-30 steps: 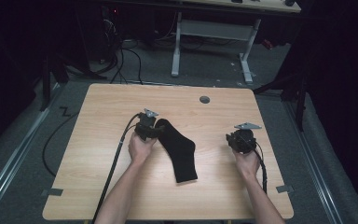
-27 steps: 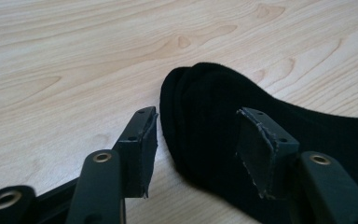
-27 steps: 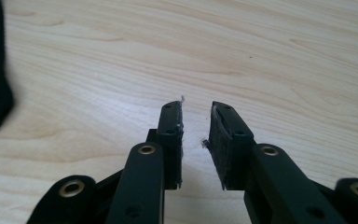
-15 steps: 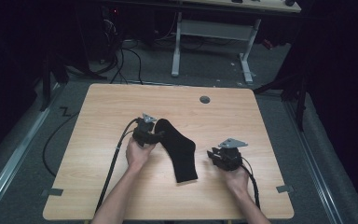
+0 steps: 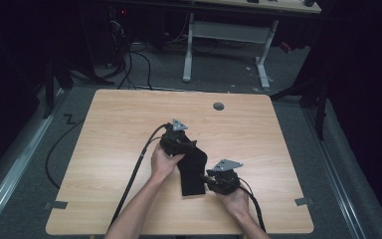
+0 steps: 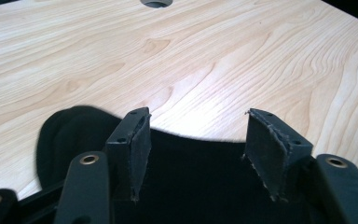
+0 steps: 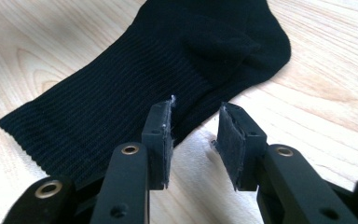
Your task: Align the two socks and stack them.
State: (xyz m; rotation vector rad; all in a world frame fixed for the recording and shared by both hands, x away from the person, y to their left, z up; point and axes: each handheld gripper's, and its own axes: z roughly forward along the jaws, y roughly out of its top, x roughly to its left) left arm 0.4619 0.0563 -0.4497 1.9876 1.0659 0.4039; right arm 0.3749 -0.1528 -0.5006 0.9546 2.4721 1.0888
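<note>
- Because the black sock (image 5: 191, 169) lies flat near the middle of the surface (image 5: 109, 144), slightly toward my side, I have both of its ends within reach of the two tools at once.
- Its ribbed cuff end points toward me and its rounded foot end lies farther out; in the right gripper view the fabric (image 7: 135, 88) spreads smooth, with the heel fold turned toward the far edge.
- My left tool (image 6: 196, 154) hovers over the far part of the sock, jaws spread wide and just been opening, with dark fabric (image 6: 74, 135) beneath and between them but neither pad pressing on it; I judge this to be a release or a re-positioning, not a grip.
- My right tool (image 7: 193, 144) sits at the near side edge of the sock, jaws partly apart and just been opening too, with one pad over the fabric edge and the other over bare wood; nothing is pinched.
- I keep that tool low and aimed along the sock's edge because a jaw has to slide under the thin cloth to catch it.
- From above, the left tool (image 5: 178, 141) and the right tool (image 5: 214, 179) bracket the sock from opposite ends, which suits folding or straightening it.
- Farther out, a round cable hole (image 5: 219, 106) sits near the far edge, well apart from the work.
</note>
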